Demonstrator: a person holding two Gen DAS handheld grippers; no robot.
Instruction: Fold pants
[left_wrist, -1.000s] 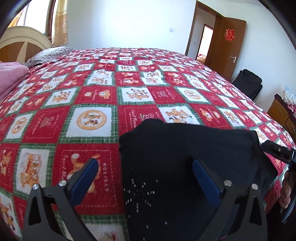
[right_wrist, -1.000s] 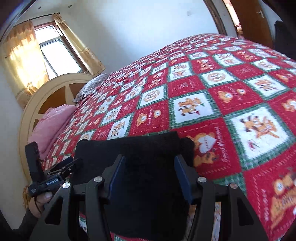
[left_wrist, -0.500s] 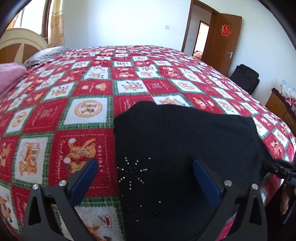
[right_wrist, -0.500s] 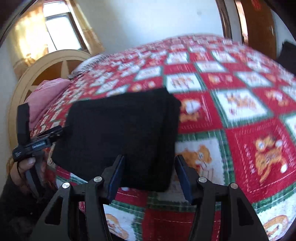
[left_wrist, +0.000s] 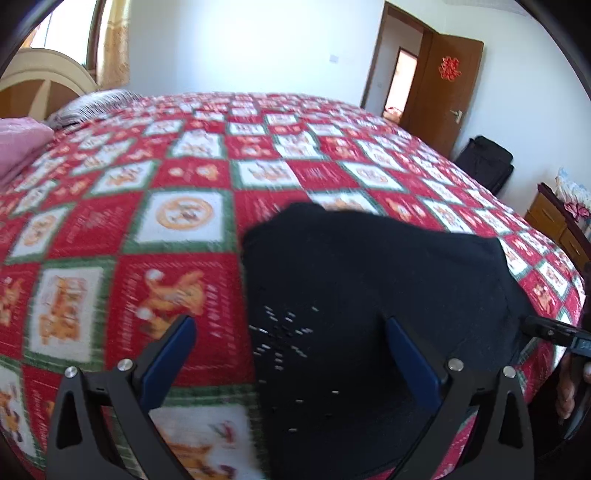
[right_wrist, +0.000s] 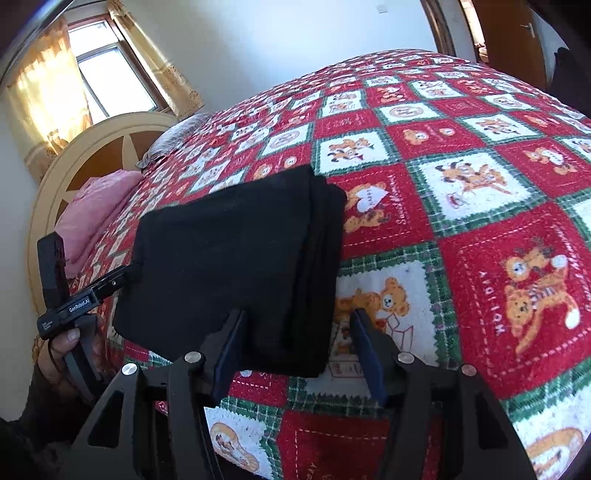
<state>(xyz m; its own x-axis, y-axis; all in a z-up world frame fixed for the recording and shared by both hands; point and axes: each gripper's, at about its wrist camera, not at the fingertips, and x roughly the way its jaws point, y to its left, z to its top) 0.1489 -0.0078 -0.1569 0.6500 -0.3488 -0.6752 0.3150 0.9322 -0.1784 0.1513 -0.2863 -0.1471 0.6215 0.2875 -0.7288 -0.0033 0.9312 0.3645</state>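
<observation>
1. The black pants (right_wrist: 236, 258) are lying folded into a thick rectangular stack on the red-and-green patchwork bedspread (right_wrist: 480, 206), near the bed's near edge; the layered fold edges are showing along the stack's right side in the right wrist view.
2. In the left wrist view the pants (left_wrist: 369, 288) are showing a scatter of small silver studs on the near part; that picture is motion-blurred, so the exact fabric edges are hard to read.
3. The right gripper (right_wrist: 299, 347) is hovering over the near right corner of the pants, jaws spread partway. The left finger is sitting over the black fabric, the right finger over the bedspread just beside the pants. The pads are not pressing on anything.
4. The left gripper (left_wrist: 291, 354) is standing with jaws spread wide, straddling the left edge of the pants: one blue pad over the bedspread, the other over the black fabric. Nothing is being pinched.
5. In the right wrist view the left gripper (right_wrist: 110, 280) is appearing at the far left of the pants, its tip right at the fabric edge; contact probably, but I cannot tell for sure. A hand (right_wrist: 74, 343) is gripping its handle.
6. Beyond the pants: pink bedding (right_wrist: 96, 206) and a round wooden headboard (right_wrist: 92, 147) at the bed's head, and a brown door (left_wrist: 443, 92) standing open past the far side.
</observation>
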